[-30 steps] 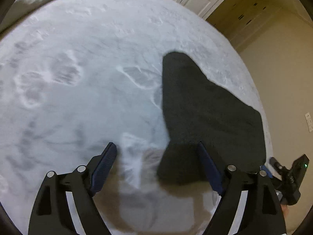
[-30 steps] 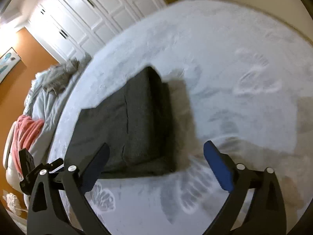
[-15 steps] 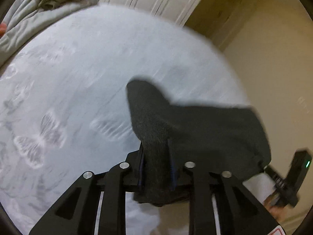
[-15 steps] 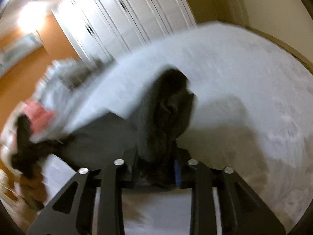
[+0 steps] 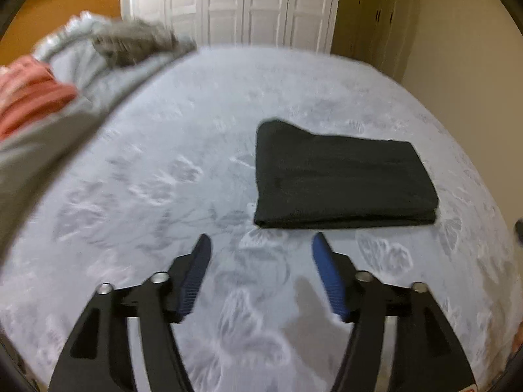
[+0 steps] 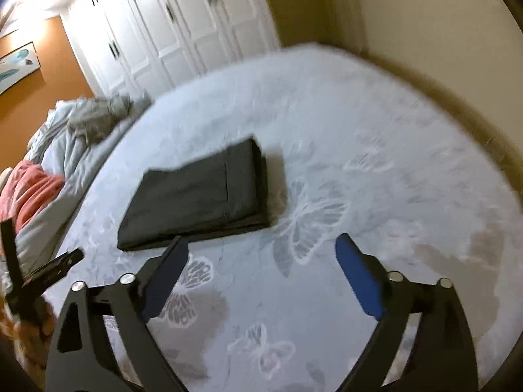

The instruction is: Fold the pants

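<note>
The dark pants (image 5: 343,183) lie on the bed (image 5: 196,130) as a compact stacked rectangle with layered edges visible along the near side; the folding appears essentially complete, with at most a final squaring of the uneven far-left corner left to do. The left gripper (image 5: 258,245) hangs just short of the near edge, jaws spread wide and holding nothing; the right gripper (image 6: 261,248) is likewise wide open and empty, its left finger overlapping the bundle's near edge in view, though contact cannot be confirmed.
</note>
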Demonstrator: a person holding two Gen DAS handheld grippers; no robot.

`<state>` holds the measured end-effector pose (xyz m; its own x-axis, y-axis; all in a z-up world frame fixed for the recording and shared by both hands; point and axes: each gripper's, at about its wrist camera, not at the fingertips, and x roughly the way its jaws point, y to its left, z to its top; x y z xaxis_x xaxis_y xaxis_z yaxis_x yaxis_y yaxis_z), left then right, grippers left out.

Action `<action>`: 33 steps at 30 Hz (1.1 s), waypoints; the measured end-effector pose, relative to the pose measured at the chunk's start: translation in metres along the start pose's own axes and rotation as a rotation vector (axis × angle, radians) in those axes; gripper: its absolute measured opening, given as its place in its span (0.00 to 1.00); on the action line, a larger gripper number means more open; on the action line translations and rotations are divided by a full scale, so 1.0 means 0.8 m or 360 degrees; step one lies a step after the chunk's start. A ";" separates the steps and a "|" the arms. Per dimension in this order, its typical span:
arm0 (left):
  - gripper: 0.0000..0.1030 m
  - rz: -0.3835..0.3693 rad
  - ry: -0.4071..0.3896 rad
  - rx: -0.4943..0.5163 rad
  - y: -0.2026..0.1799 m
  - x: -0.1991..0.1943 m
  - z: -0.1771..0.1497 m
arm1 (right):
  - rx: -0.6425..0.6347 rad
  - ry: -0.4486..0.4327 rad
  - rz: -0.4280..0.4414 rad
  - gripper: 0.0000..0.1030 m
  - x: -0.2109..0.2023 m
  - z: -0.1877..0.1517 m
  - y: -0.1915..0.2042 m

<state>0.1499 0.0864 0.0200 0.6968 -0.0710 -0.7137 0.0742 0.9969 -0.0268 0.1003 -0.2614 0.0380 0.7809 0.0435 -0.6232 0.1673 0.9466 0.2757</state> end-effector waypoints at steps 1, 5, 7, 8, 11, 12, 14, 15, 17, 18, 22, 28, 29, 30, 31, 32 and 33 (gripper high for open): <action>0.71 0.0019 -0.0044 0.0005 -0.003 -0.016 -0.011 | -0.0020 -0.0094 -0.0035 0.92 -0.019 -0.010 0.008; 0.71 0.0015 -0.0127 0.0085 -0.016 -0.053 -0.048 | -0.0107 -0.0364 -0.0134 0.95 -0.065 -0.056 0.025; 0.71 0.0012 -0.0197 0.0087 -0.017 -0.058 -0.060 | -0.0144 -0.0345 -0.0137 0.95 -0.062 -0.069 0.033; 0.71 0.0004 -0.0232 0.0085 -0.017 -0.059 -0.065 | -0.0163 -0.0307 -0.0140 0.95 -0.056 -0.073 0.036; 0.71 -0.0033 -0.0218 0.0098 -0.021 -0.050 -0.067 | -0.0164 -0.0266 -0.0181 0.95 -0.054 -0.083 0.037; 0.71 -0.0020 -0.0215 0.0084 -0.022 -0.043 -0.067 | -0.0160 -0.0267 -0.0187 0.95 -0.051 -0.088 0.039; 0.71 -0.0001 -0.0221 0.0077 -0.023 -0.037 -0.068 | -0.0171 -0.0268 -0.0177 0.95 -0.046 -0.092 0.041; 0.71 -0.0003 -0.0210 0.0074 -0.024 -0.032 -0.067 | -0.0180 -0.0272 -0.0174 0.95 -0.047 -0.095 0.042; 0.71 -0.0028 -0.0201 0.0064 -0.026 -0.027 -0.066 | -0.0201 -0.0281 -0.0180 0.95 -0.047 -0.099 0.044; 0.71 -0.0022 -0.0205 0.0060 -0.026 -0.025 -0.067 | -0.0210 -0.0283 -0.0184 0.95 -0.045 -0.100 0.044; 0.71 -0.0009 -0.0230 0.0069 -0.026 -0.022 -0.068 | -0.0190 -0.0251 -0.0179 0.95 -0.038 -0.105 0.043; 0.71 0.0001 -0.0276 0.0078 -0.030 -0.027 -0.071 | -0.0178 -0.0233 -0.0146 0.95 -0.034 -0.107 0.048; 0.71 0.0015 -0.0292 0.0092 -0.032 -0.028 -0.073 | -0.0185 -0.0232 -0.0140 0.95 -0.034 -0.108 0.049; 0.71 0.0026 -0.0302 0.0103 -0.034 -0.029 -0.074 | -0.0197 -0.0230 -0.0136 0.95 -0.034 -0.109 0.052; 0.71 0.0039 -0.0315 0.0121 -0.036 -0.030 -0.075 | -0.0213 -0.0225 -0.0130 0.95 -0.033 -0.111 0.055; 0.71 0.0042 -0.0322 0.0131 -0.038 -0.030 -0.076 | -0.0225 -0.0220 -0.0130 0.95 -0.032 -0.113 0.058; 0.72 0.0046 -0.0330 0.0146 -0.041 -0.030 -0.077 | -0.0246 -0.0214 -0.0130 0.95 -0.031 -0.115 0.062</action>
<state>0.0867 0.0578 -0.0051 0.8306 -0.0572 -0.5539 0.1099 0.9920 0.0625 0.0339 -0.1861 -0.0005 0.8433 -0.0687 -0.5330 0.1472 0.9834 0.1062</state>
